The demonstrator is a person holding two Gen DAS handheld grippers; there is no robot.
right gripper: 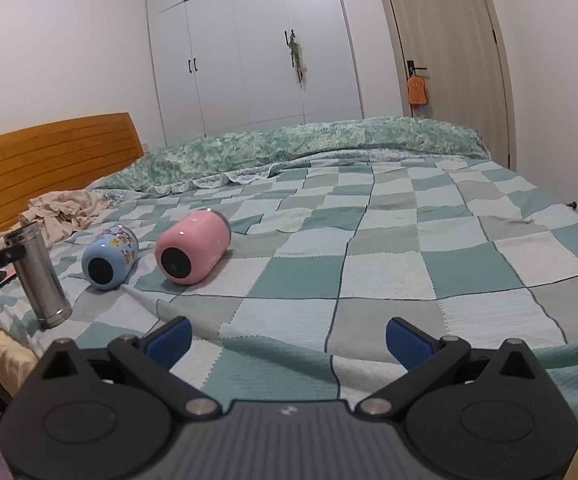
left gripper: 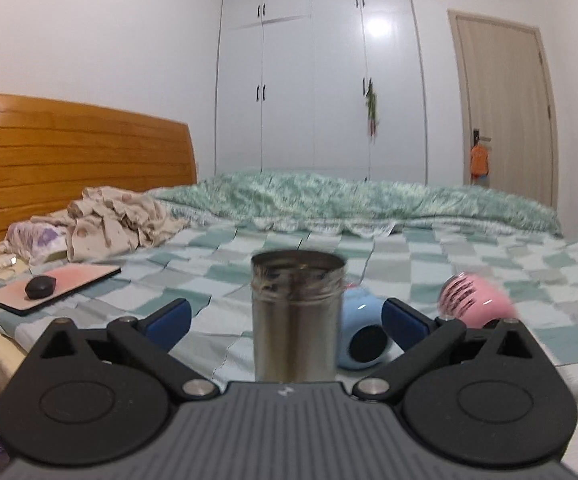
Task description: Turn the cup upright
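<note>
On checkered bedspread, near bed's front-left edge, steel cup standing upright, mouth facing up. Left gripper sitting with jaws spread wide either side of steel cup, blue pads not touching it. Blue cup and pink cup lying on sides just behind, bases facing camera. Right gripper hovering over bare bedspread, jaws apart, holding nothing. Tablet lying left of steel cup, dark mouse resting on it.
</note>
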